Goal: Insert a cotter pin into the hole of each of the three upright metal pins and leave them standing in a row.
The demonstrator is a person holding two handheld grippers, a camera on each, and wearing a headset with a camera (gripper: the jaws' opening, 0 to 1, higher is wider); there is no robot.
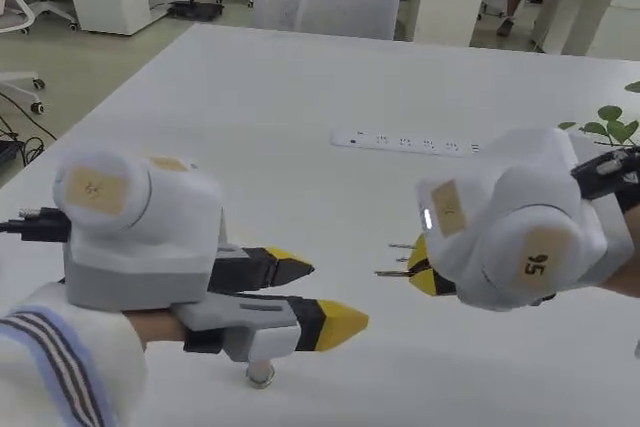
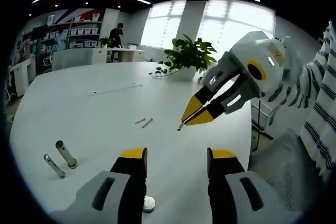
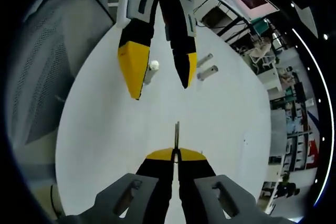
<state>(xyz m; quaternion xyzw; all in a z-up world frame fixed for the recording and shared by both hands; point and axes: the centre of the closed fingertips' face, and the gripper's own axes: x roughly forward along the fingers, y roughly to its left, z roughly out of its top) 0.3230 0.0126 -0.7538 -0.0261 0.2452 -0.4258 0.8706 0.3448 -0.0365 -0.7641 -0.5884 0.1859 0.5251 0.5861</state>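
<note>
The left gripper (image 2: 171, 156) is hovering with jaws spread above an upright pin (image 2: 149, 203) on the table (image 2: 105, 114). The right gripper (image 3: 177, 155) is pinching a cotter pin (image 3: 177, 132) nearby, while two more pins (image 2: 66, 154) are sitting together farther off.

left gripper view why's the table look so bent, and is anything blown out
Left gripper view: fisheye lens curves the table edge, and the windows are washed out to white. Right gripper view: same bulge, rolled, yet the cotter pin looks sharp. Head view: table edges run straight, light soft and even.
</note>
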